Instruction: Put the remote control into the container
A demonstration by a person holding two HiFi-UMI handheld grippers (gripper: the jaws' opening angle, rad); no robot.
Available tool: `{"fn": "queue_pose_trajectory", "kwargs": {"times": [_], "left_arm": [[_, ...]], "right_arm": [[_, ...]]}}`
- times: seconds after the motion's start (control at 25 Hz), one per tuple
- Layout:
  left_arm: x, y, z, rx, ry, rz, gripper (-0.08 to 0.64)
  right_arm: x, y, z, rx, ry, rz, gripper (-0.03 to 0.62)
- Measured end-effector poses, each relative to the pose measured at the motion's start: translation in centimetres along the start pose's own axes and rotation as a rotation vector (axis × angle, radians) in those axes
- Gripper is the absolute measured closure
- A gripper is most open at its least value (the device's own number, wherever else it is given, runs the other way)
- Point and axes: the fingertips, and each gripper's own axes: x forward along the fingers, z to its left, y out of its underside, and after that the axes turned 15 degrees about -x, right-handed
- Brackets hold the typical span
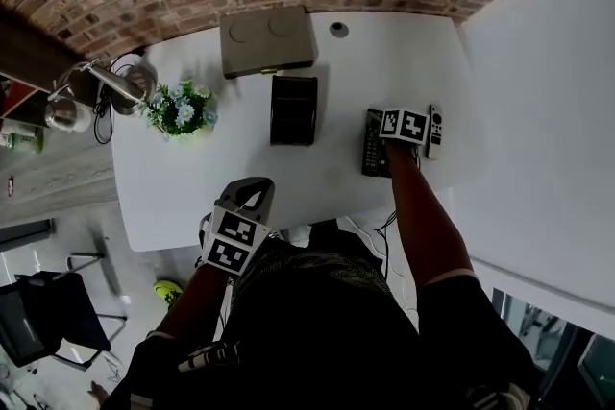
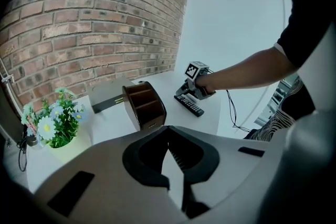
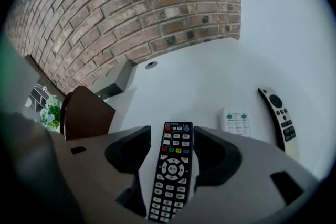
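Right tongs (image 3: 172, 136): released, straddling the black remote (image 3: 170, 176) lengthwise, for a side pinch.
Left tongs (image 2: 169, 136): clenched, empty, held aside.
Container (image 1: 293, 108): near on the counter (image 1: 192, 187), ready to receive.

The right tongs (image 1: 398, 124) are hanging over the black remote (image 1: 372, 155), right of the container (image 1: 293, 108); the left tongs (image 1: 253, 193) are hovering on its near side.

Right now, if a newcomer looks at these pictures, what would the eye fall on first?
Most likely the black remote, lying on the white table between the open right tongs. Next comes the brown container at the table's middle, with the flowers to its left in the head view.
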Motion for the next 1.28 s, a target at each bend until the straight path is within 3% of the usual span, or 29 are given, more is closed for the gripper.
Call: {"fn": "queue_pose_trajectory", "kwargs": {"times": [0.24, 0.48, 0.72, 1.28], "left_arm": [[0.6, -0.2, 0.2, -0.021, -0.007, 0.011, 0.555], [0.6, -0.3, 1.1, -0.069, -0.012, 0.009, 0.555], [0.6, -1.2, 1.4, -0.066, -0.002, -0.018, 0.554], [-0.4, -3.4, 1.0, -0.014, 0.022, -0.112, 0.555]], "right_arm": [[2.7, 0.8, -1.1, -0.021, 0.040, 0.118, 0.356], [2.8, 1.0, -1.3, -0.031, 0.039, 0.149, 0.361], [-0.9, -0.9, 0.7, -0.007, -0.049, -0.002, 0.373], [-13.3, -6.6, 9.4, -0.197, -0.123, -0.368, 0.376]]}}
